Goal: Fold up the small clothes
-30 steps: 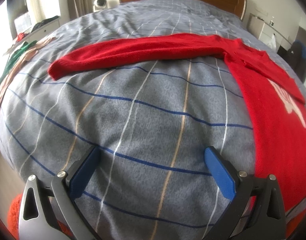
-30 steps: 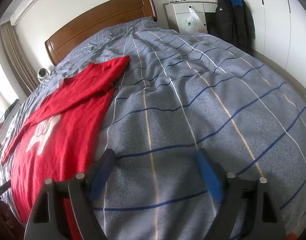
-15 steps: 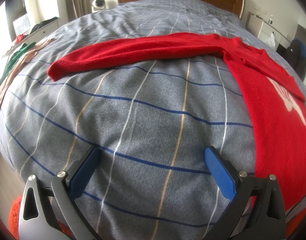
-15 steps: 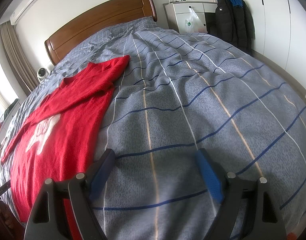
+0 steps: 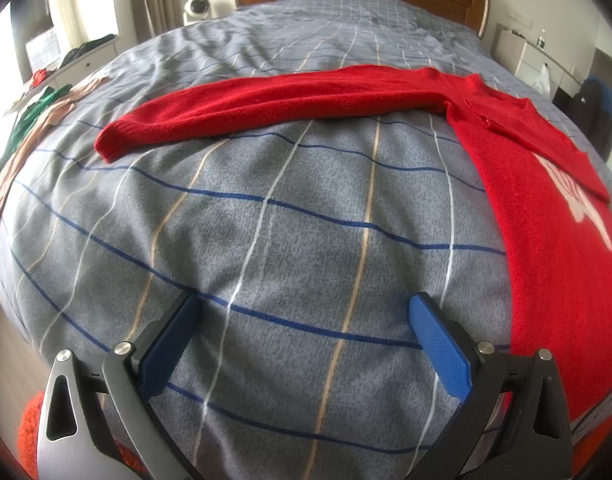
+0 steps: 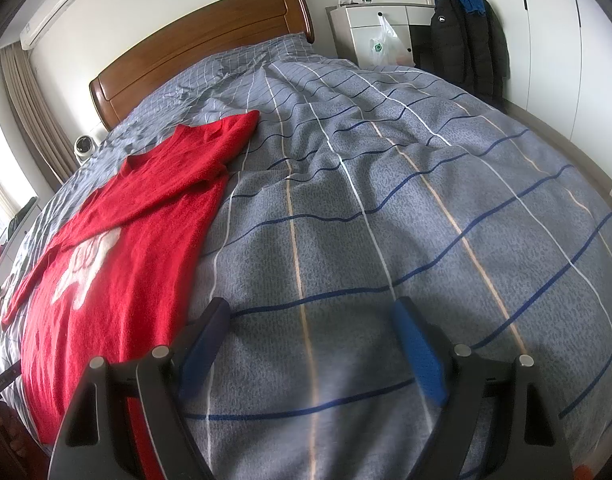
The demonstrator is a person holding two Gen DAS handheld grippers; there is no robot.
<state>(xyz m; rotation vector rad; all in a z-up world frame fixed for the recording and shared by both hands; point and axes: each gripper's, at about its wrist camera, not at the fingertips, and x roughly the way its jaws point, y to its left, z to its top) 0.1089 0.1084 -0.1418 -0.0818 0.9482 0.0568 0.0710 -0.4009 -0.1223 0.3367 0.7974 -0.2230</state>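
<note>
A red sweater [image 5: 546, 216] with a white print lies flat on the grey checked bedspread [image 5: 266, 220]. One long sleeve [image 5: 266, 100] stretches out to the left across the bed. The other sleeve is folded over the chest. My left gripper [image 5: 304, 324] is open and empty above bare bedspread, left of the sweater's body and below the sleeve. In the right wrist view the sweater [image 6: 118, 248] lies at the left. My right gripper [image 6: 308, 320] is open and empty over the bedspread, just right of the sweater's side edge.
A wooden headboard [image 6: 194, 52] stands at the far end. Green and beige clothes [image 5: 30, 120] lie at the bed's left edge. A white cabinet [image 6: 378, 32] with a plastic bag and a dark jacket [image 6: 466, 48] stand to the right. An orange knitted thing [image 5: 30, 432] shows below the left gripper.
The left wrist view has shifted slightly, so the sweater and sleeve sit a little lower in the frame. The right gripper has barely moved. Both grippers stay open.
</note>
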